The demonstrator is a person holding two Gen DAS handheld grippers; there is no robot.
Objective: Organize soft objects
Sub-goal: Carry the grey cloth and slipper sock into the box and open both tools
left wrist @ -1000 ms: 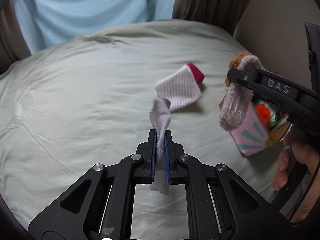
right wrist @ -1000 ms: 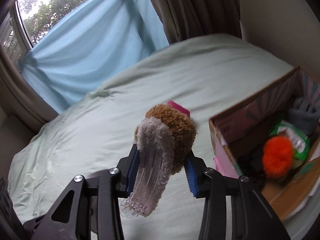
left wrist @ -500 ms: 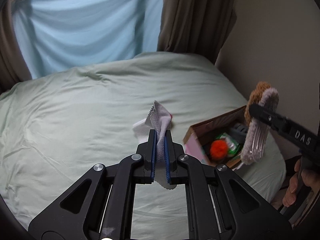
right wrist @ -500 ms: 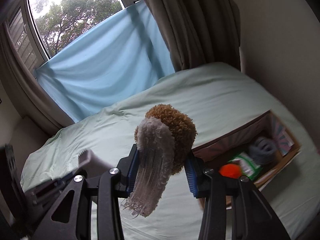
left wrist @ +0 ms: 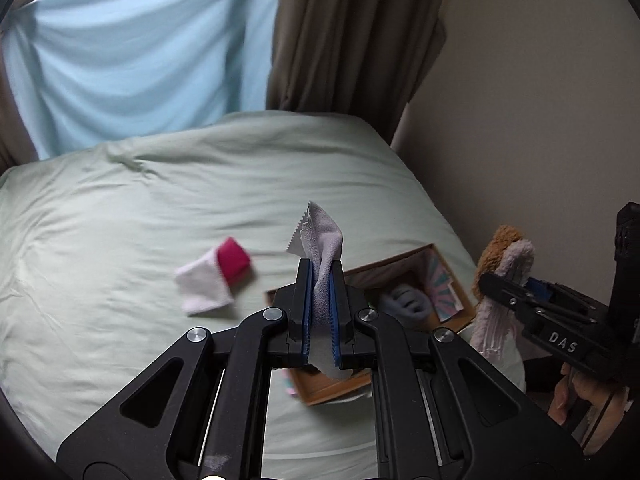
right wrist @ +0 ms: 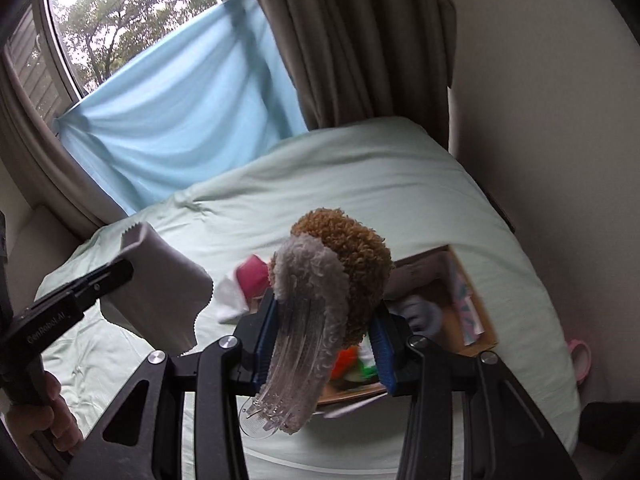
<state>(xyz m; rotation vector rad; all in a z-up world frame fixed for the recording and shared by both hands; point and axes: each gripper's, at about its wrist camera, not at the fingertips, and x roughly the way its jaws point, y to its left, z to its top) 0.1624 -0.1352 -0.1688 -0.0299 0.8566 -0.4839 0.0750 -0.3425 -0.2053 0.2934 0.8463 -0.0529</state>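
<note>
Left wrist view: left gripper [left wrist: 321,308] jaws clamping grey cloth [left wrist: 320,240], right gripper [right wrist: 325,344] jaws gripping plush toy [right wrist: 340,256]; both over part-filled cardboard box [left wrist: 400,261]; pink-and-white sock [left wrist: 214,280] left on bed [left wrist: 120,220].

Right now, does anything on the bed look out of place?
Yes: a white and pink sock lies loose on the green sheet, outside the cardboard box where other soft things already sit. Nothing looks spilled or damaged.

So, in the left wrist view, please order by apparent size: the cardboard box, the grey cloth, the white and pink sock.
1. cardboard box, though the left gripper hides part of it.
2. grey cloth and white and pink sock: they look alike, and the cloth is much nearer the camera, so I do not rank them.
</note>
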